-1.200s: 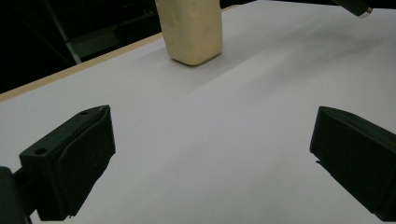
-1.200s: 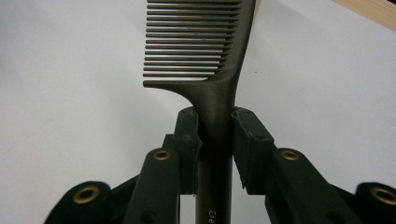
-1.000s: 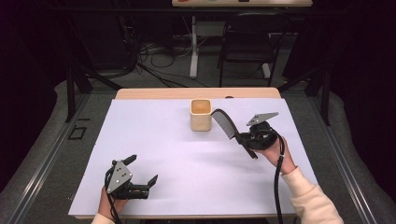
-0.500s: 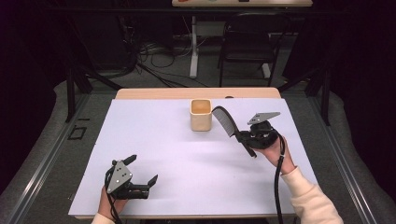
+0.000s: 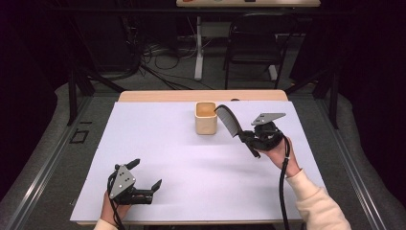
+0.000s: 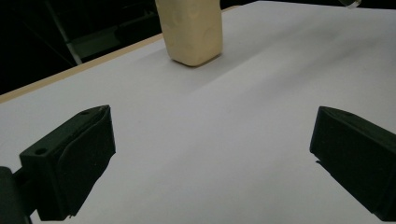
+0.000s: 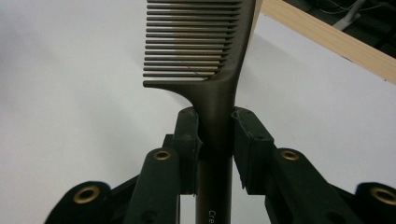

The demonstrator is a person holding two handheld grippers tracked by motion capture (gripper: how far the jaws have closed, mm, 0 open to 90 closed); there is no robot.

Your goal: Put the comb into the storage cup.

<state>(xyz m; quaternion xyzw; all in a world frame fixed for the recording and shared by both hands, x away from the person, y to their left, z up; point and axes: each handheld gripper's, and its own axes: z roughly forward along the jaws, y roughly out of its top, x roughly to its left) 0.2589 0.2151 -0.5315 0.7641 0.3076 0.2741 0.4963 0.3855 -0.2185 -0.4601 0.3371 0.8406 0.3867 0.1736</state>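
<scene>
A dark comb [image 5: 231, 122] with a long handle is clamped by my right gripper [image 5: 247, 137], lifted off the table with its toothed end tilted toward the rim of a cream-coloured square cup [image 5: 206, 118]. In the right gripper view both pads [image 7: 243, 135] press the comb's [image 7: 212, 60] handle just below the teeth. My left gripper [image 5: 146, 175] lies low near the table's front left, jaws spread wide with nothing between them. In the left gripper view the cup [image 6: 190, 29] stands well ahead of my left gripper [image 6: 212, 154].
A white sheet [image 5: 163, 143] covers most of the wooden table [image 5: 158, 96]. A chair [image 5: 253, 43] and cables stand on the dark floor behind the far edge. Black frame rails run along both sides of the table.
</scene>
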